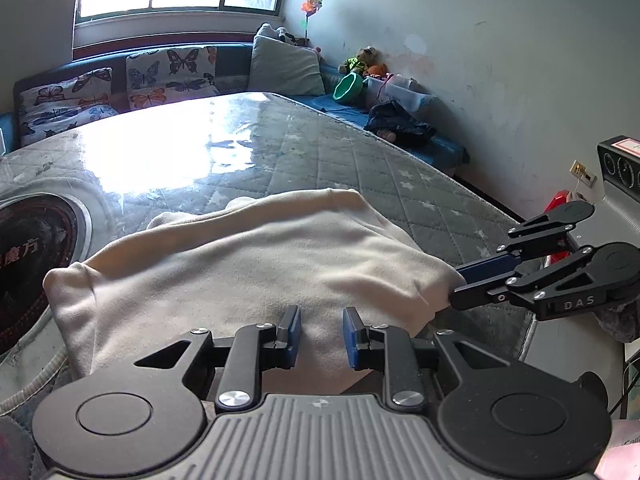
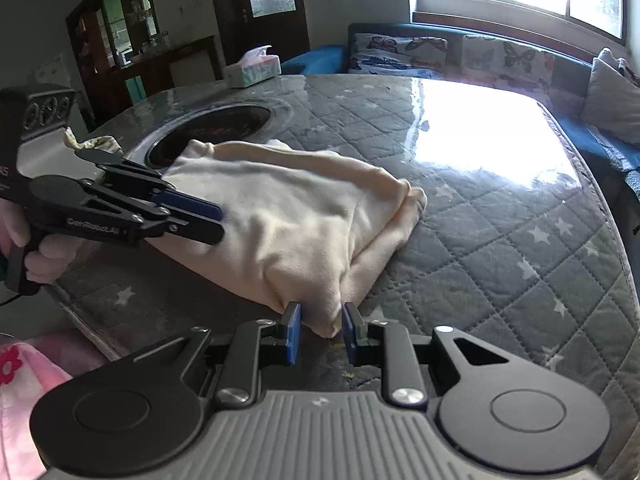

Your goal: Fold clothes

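A cream garment (image 2: 288,216) lies folded on a quilted table (image 2: 500,248); the right gripper (image 2: 320,330) pinches its near corner, the left gripper (image 1: 320,334) clamps its edge, both narrowly parted

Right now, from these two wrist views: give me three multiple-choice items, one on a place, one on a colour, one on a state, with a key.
1. Where does the tissue box stand?
A. at the table's far edge, beyond the round cooktop
B. on the folded garment
C. on the bench under the window

2. What colour is the garment?
A. navy
B. cream
C. red

3. What is the right claw doing?
A. hanging free above the table
B. gripping the tissue box
C. pinching a corner of the garment

Key: 1 A, the box sits past the cooktop at the far edge; 2 B, the cloth is pale cream in both views; 3 C, a bunched corner sits between its blue pads.
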A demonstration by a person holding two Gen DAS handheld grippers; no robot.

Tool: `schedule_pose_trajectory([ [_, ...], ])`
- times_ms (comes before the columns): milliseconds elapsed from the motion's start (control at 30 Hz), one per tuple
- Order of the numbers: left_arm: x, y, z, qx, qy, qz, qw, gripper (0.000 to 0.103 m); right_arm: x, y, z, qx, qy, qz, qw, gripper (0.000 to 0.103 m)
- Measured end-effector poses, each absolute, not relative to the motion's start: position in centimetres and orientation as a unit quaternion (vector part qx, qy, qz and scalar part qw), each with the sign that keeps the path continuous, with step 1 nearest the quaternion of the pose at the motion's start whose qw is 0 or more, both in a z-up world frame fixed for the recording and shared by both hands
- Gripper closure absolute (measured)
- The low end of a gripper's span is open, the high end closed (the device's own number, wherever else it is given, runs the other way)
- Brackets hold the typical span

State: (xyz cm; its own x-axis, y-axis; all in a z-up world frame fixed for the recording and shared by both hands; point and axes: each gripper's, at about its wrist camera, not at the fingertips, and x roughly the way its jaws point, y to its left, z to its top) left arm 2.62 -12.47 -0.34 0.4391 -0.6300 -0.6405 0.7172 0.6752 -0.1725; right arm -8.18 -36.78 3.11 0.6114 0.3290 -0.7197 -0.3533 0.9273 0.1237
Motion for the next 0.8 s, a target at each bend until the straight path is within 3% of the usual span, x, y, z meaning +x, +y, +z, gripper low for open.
schedule_pose_trajectory([
  [67, 2.5, -12.5, -0.4, 0.065, 0.350, -0.399, 0.845, 0.078, -8.1, -37.1, 2.8, -0.002, 0.401, 0.188, 0.897, 0.083],
  [133, 2.5, -12.5, -0.5, 0.070, 0.350, -0.399, 0.845, 0.078, -8.2, -37.1, 2.7, -0.001, 0.398, 0.191, 0.897, 0.093],
  [267, 2.4, -12.5, -0.6, 0.080, 0.351, -0.402, 0.842, 0.079, -8.7, -36.5, 3.4, -0.042, 0.383, 0.179, 0.905, 0.097],
  [433, 2.2, -12.4, -0.8, 0.087, 0.348, -0.404, 0.841, 0.079, -8.9, -36.7, 4.5, -0.068, 0.363, 0.163, 0.915, 0.097],
  [567, 2.1, -12.2, -0.7, 0.085, 0.346, -0.406, 0.842, 0.078, -8.7, -36.7, 3.2, -0.062, 0.393, 0.176, 0.901, 0.094],
  [800, 2.1, -11.0, 1.1, 0.062, 0.326, -0.407, 0.851, 0.078, -8.5, -37.4, 6.7, -0.054, 0.356, 0.184, 0.914, 0.090],
])
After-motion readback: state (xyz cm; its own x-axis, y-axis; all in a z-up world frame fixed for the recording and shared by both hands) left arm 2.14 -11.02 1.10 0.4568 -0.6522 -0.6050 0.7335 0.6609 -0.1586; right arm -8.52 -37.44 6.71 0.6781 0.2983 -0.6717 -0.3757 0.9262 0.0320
